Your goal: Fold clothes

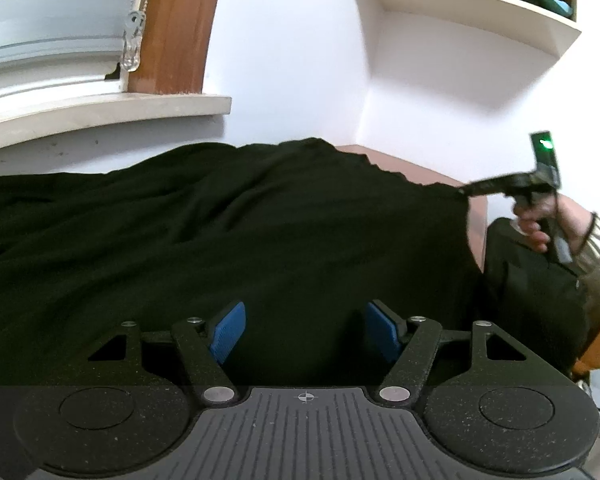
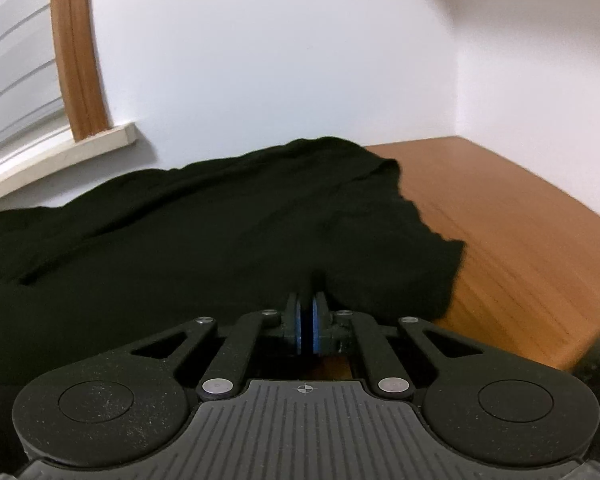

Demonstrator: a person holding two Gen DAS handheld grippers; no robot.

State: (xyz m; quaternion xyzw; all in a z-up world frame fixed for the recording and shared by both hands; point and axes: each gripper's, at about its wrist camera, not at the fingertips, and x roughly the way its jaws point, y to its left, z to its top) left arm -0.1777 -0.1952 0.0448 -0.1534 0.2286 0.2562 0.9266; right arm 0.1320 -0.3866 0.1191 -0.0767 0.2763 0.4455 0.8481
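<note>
Black fabric is covering most of the wooden worktop (image 2: 520,240) in front of you: the garment (image 1: 260,232) is lying spread and rumpled, reaching back toward the white wall and the windowsill (image 1: 100,112), with bare wood showing only to its right. You are holding the right gripper (image 2: 308,320) with its blue fingers (image 2: 298,330) drawn together on the near right edge of the cloth; a dark sliver of fabric appears to be sitting between the pads, and in the left wrist view the same gripper is pinching the garment's right corner while your hand (image 1: 540,220) is wrapping the handle. That corner grip looks meant to give you a point to lift and carry across for a fold. Your left gripper (image 1: 306,332) is resting low over the near edge with its fingers (image 1: 230,332) spread wide apart and nothing pressed between them, probably waiting to take the matching corner so the edge stays straight. As for containers, a white wall shelf (image 1: 460,4) at upper right is carrying a row of books or folders and a teal object; a dark bag-like shape (image 1: 532,288) is sitting below your hand, and I cannot tell what is inside it.
</note>
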